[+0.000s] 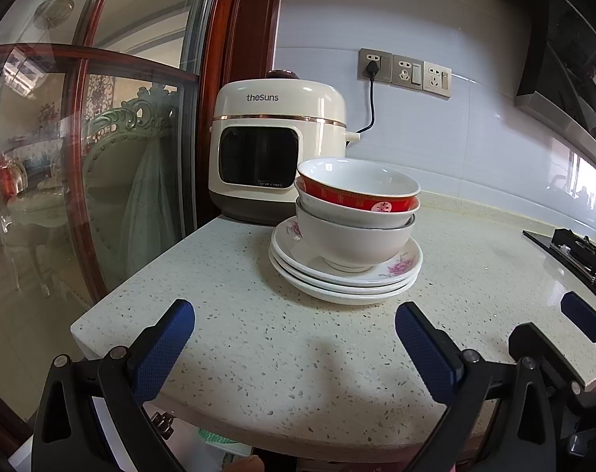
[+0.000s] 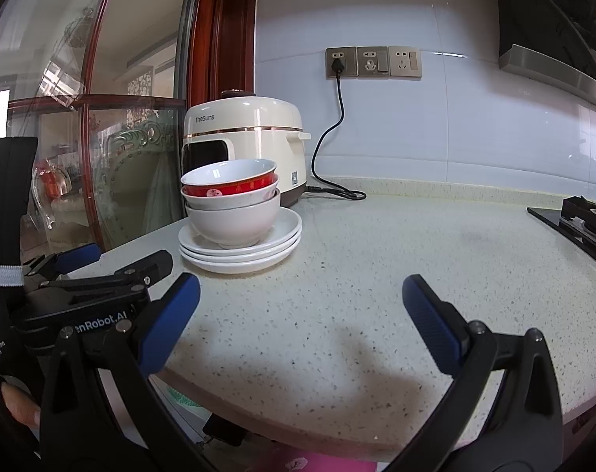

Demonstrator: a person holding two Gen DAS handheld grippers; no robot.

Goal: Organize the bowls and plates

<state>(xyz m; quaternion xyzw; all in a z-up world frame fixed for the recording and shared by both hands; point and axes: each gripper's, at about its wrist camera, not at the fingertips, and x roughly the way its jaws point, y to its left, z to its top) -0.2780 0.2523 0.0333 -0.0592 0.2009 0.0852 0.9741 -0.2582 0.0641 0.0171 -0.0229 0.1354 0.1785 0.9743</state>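
Three nested bowls (image 1: 355,232) (image 2: 235,220) stand on a stack of three white plates (image 1: 349,281) (image 2: 243,253) on the speckled counter (image 1: 298,354) (image 2: 337,295). The top bowl (image 1: 359,187) (image 2: 229,179) is red outside and white inside; the two under it are white. The top plate carries pink flowers. My left gripper (image 1: 294,314) is open, low over the counter's near edge, a short way in front of the stack. My right gripper (image 2: 300,287) is open too, to the right of the stack and nearer the edge. Neither holds anything. The left gripper also shows in the right wrist view (image 2: 117,263).
A cream rice cooker (image 1: 276,149) (image 2: 245,143) stands behind the stack, its black cord (image 2: 329,145) running to the wall sockets (image 1: 404,72). A gas hob (image 1: 577,251) (image 2: 581,220) lies at the far right. A glass door with a wooden frame (image 1: 81,165) bounds the left side.
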